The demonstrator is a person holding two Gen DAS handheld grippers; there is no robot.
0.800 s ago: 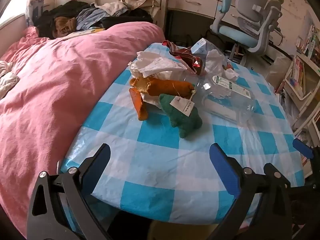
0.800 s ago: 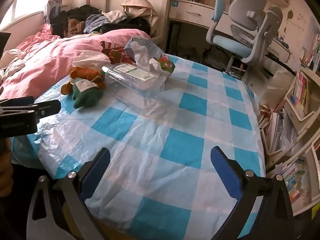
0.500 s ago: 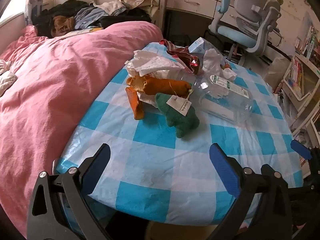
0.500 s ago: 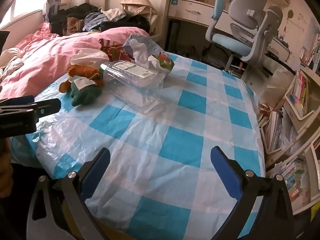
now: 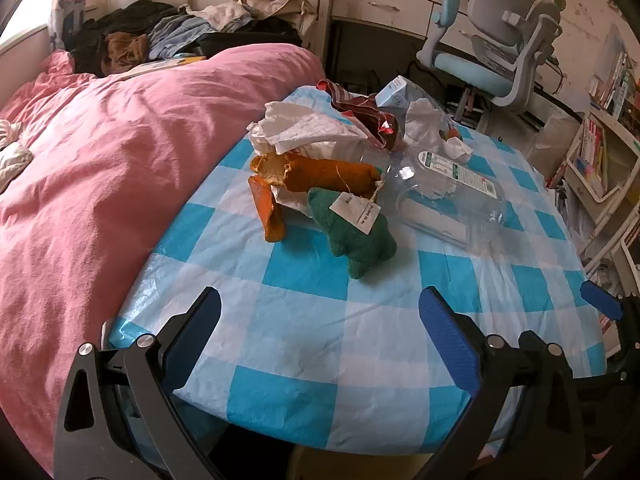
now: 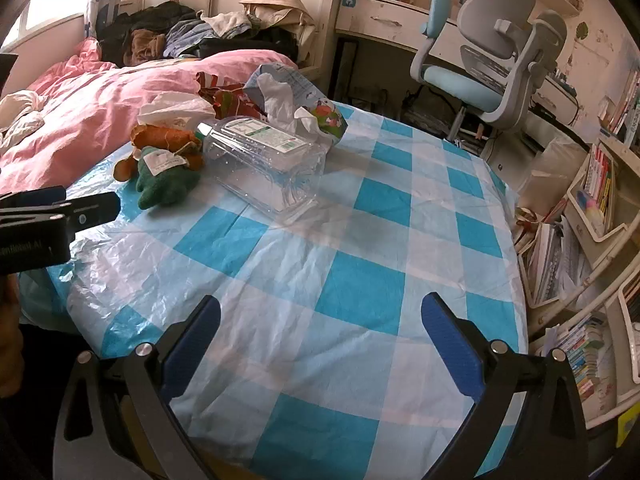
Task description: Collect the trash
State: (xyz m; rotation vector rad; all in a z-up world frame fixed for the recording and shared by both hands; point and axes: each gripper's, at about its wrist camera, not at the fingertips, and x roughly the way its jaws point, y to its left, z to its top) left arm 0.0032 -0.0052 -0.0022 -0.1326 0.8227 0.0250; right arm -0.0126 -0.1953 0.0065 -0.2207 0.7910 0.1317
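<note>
Left gripper (image 5: 320, 320) fingers spread as wide as they go, nothing between them, hovering over the near edge of the counter (image 5: 304, 356), which is covered in a blue-and-white checked plastic cloth. Right gripper (image 6: 320, 324) same: fingers fully apart, empty, over bare cloth.

Trash sits in one cluster, well ahead of both sets of fingers. From the left wrist view, straight ahead of the left fingers: green felt piece (image 5: 354, 236) with a white paper tag lying on it, nearest item. Just beyond and left of it, orange peel (image 5: 316, 176), one strip curling down toward the fingers. Right of the green piece, a clear plastic bottle (image 5: 448, 196) lying on its side, green-and-white label up. Behind those, crumpled white paper (image 5: 296, 128), a red wrapper (image 5: 368, 116), and a light blue package (image 5: 394, 94) at the far edge.

From the right wrist view the whole pile is ahead and to the left of the right fingers; the bottle is the closest piece. Left gripper shows at that view's left edge.

Pink bed (image 5: 100, 168) touches the counter's left side. Desk chair (image 6: 488, 64) beyond the far edge.
</note>
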